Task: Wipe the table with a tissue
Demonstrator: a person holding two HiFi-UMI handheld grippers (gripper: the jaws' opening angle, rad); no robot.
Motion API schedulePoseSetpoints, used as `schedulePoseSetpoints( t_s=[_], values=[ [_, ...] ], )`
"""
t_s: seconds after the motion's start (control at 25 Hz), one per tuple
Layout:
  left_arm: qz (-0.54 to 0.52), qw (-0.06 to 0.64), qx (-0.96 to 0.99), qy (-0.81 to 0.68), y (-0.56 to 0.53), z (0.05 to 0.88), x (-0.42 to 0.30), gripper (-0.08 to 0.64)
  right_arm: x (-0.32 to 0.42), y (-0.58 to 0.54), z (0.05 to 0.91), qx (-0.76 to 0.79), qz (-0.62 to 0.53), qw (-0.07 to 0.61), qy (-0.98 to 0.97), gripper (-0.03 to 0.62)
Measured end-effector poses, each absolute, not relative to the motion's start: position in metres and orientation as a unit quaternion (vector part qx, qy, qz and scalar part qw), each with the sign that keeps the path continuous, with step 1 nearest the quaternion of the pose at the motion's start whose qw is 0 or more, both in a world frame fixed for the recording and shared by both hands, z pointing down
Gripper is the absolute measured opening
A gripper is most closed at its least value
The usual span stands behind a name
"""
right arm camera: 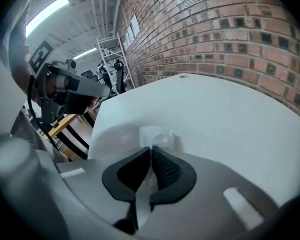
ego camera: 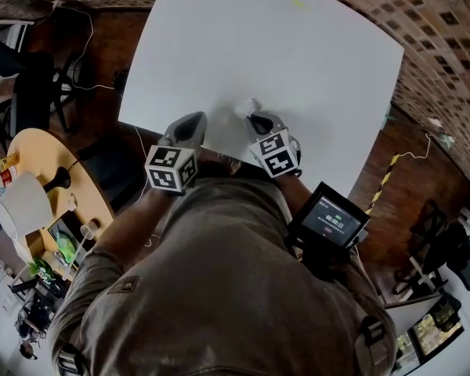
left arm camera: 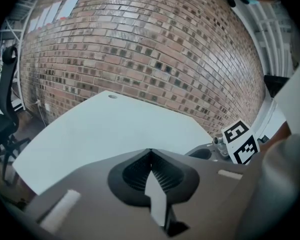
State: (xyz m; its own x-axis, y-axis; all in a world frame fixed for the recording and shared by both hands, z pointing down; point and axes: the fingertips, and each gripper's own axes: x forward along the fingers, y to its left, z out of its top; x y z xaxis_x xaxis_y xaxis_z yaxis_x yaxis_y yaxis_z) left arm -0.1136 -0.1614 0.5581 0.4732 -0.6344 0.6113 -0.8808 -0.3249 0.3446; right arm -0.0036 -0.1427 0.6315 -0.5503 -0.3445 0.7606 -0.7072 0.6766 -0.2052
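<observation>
Sticking out past the tips of the right gripper, the crumpled white tissue is pinched between its jaws, low over the white table near the front edge. Just beside it, the left gripper has its jaws closed together on nothing.

the left gripper is held out ahead of the torso, its jaws pointing away from the person and its marker cube at the rear end, nearest the body. in the left gripper view its jaws are pressed together with nothing between them. the right gripper sits just to the right of it, level with it and angled slightly inward, its own marker cube also at the rear. its jaws are closed on a tissue, which pokes out just beyond the tips. both arms reach forward, the left arm bent at the elbow.
</observation>
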Motion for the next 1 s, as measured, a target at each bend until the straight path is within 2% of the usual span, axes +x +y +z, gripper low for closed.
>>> schedulePoseSetpoints(
  t_s=[0.24, 0.76, 1.0],
  values=[
    [0.191, 0.327, 0.793, -0.477, -0.160, 0.556, -0.110, 0.002, -0.003, -0.144, 0.630, 0.314, 0.255, 0.350, -0.845, 0.028],
    [0.192, 0.323, 0.806, -0.457, -0.173, 0.555, -0.078, 0.002, 0.128, -0.187, 0.634, 0.440, 0.271, 0.361, -0.776, 0.028],
    [0.189, 0.321, 0.807, -0.458, -0.174, 0.552, -0.074, 0.002, 0.121, -0.180, 0.634, 0.433, 0.272, 0.362, -0.780, 0.028]
  ],
)
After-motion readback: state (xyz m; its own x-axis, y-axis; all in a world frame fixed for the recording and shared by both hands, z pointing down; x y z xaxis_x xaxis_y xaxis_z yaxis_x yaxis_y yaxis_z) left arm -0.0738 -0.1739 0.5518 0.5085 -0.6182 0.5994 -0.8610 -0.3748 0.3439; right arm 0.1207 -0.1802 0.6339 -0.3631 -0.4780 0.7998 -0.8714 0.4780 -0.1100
